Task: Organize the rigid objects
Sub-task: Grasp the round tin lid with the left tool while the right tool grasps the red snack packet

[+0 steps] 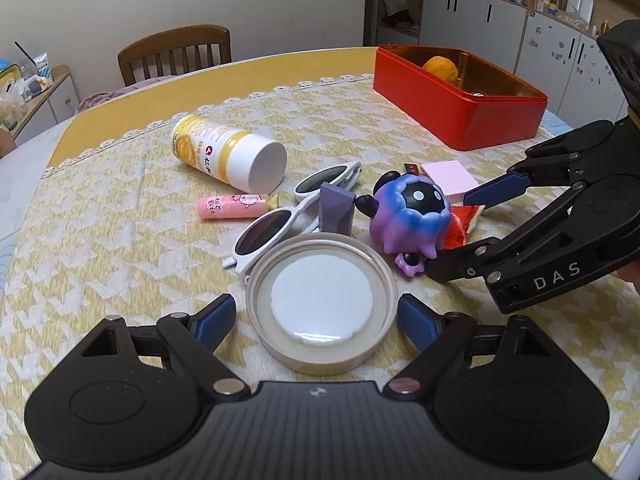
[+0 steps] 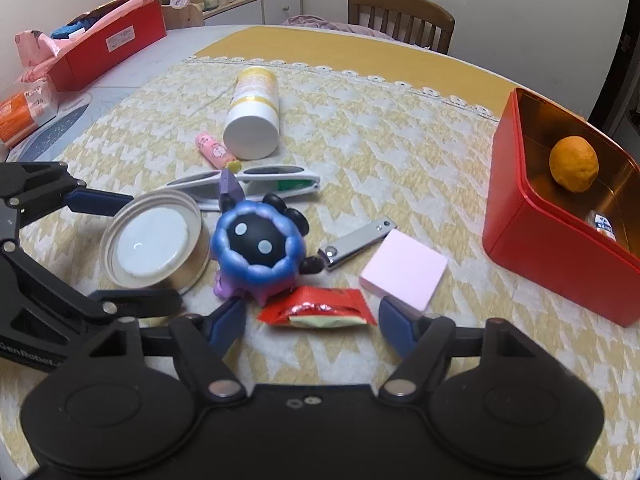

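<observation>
Left tool sits low over the surface, spread wide around an upturned jar lid, blue pads just off its rim on both sides, not gripping. Right tool is partly open too, straddling a red snack packet without pinching it. Just behind the packet there's a purple-blue toy figure, with a nail clipper and a pink pad to the right. The red tin is off to the right, an orange inside it.
</observation>
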